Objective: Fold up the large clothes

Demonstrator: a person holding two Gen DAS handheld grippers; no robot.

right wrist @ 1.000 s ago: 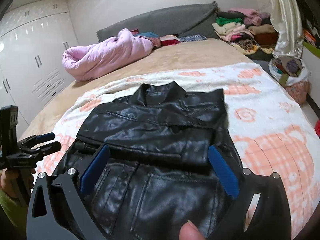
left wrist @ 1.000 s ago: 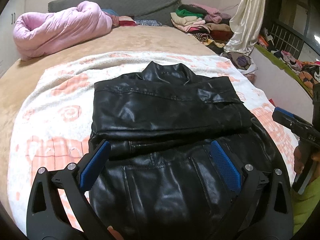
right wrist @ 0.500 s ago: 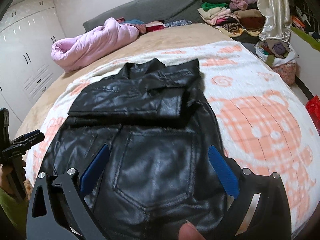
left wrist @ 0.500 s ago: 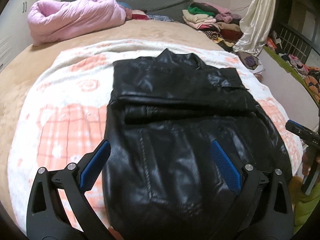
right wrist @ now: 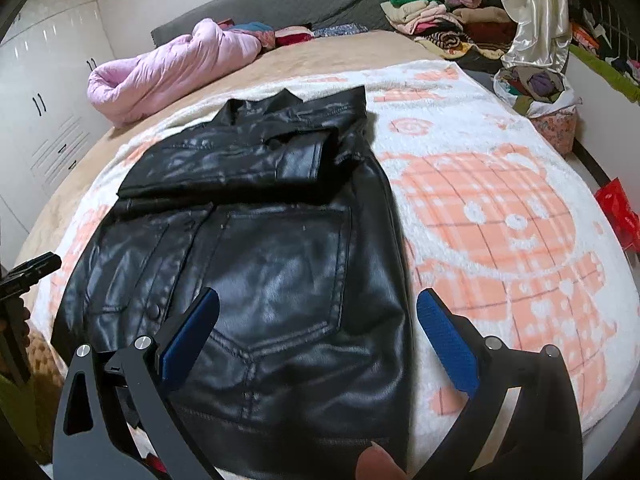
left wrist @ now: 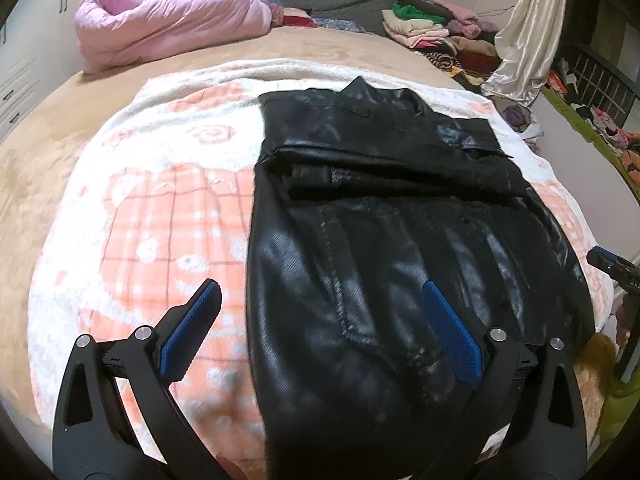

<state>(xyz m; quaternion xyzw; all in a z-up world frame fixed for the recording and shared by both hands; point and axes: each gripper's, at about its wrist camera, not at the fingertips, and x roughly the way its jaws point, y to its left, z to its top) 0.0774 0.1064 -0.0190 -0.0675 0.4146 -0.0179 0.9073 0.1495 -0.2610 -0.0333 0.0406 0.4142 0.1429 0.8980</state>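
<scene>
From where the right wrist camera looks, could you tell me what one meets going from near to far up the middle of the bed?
Right gripper, open → black leather jacket → patterned blanket → tan bedspread → grey headboard.

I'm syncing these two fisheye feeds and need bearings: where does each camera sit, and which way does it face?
Left wrist: on the left gripper, above the black leather jacket's left edge, facing the headboard; the right gripper's tip shows at the right edge.
Right wrist: on the right gripper, above the jacket's right edge, facing likewise; a fingertip shows below.
Shared: jacket, pink quilt, patterned blanket.
</scene>
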